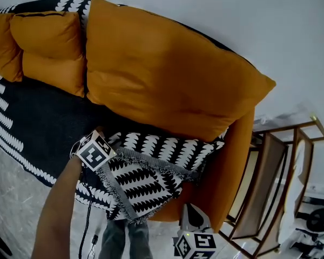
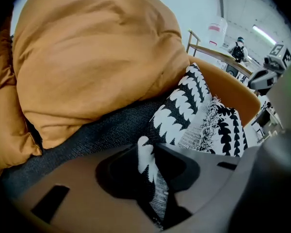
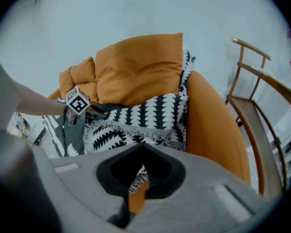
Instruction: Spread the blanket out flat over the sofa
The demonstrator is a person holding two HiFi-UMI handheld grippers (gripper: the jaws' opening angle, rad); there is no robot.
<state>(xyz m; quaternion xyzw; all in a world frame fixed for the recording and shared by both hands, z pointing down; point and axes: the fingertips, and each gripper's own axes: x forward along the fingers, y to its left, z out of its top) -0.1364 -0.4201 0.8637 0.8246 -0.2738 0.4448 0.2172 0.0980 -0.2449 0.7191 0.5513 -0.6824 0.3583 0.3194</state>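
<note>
A black-and-white patterned blanket with a fringed edge lies bunched on the seat of the orange sofa, its right end folded back on itself. My left gripper is at the fold's left edge, shut on a strip of the blanket that runs up between its jaws. My right gripper hangs low in front of the sofa's right front corner, apart from the cloth. In the right gripper view its jaws stand open with only the sofa front and the blanket's fringe showing through them.
A large orange cushion leans on the backrest, with smaller orange cushions to its left. A wooden-framed chair stands close to the sofa's right arm. A cable hangs below my left forearm.
</note>
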